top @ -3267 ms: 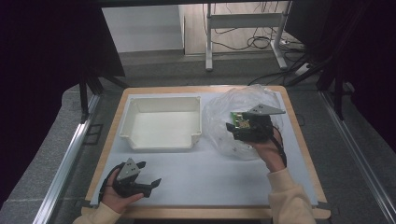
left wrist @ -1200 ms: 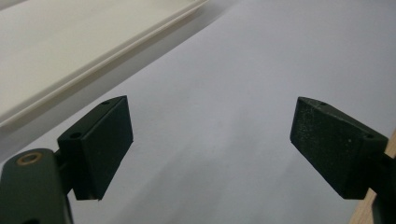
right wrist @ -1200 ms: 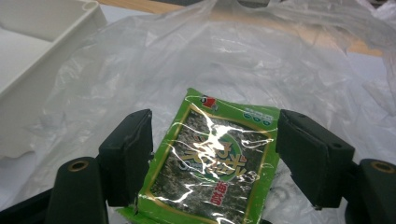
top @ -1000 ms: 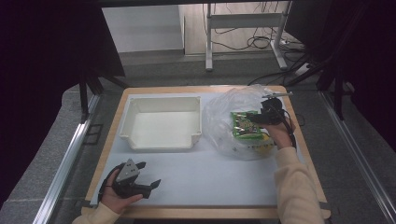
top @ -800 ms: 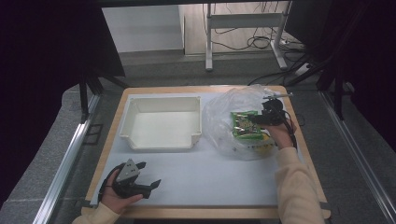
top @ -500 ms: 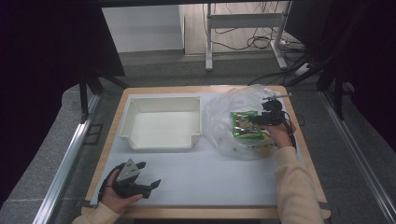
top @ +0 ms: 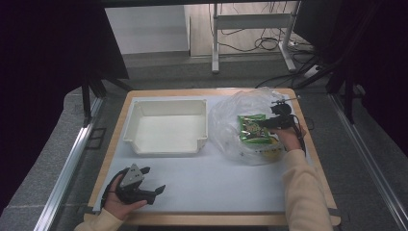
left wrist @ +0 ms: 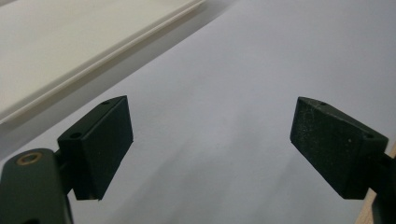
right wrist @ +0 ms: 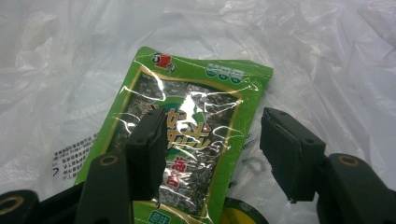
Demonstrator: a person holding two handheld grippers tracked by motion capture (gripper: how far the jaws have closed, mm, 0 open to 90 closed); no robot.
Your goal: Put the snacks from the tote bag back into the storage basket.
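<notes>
Green snack packet (right wrist: 187, 135): light, crinkly, slick, atop clear bag (top: 231, 125) near table's right edge; right gripper (right wrist: 212, 149) wide astride, best pinched at flat side seam.

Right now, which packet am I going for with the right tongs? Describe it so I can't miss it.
Look at the crumpled clear bag on the table's right side, beside the white tray. On it lies the green packet, under the open right tongs. It is flat, glossy, with a dark centre panel, unlike the yellow item next to it.
</notes>
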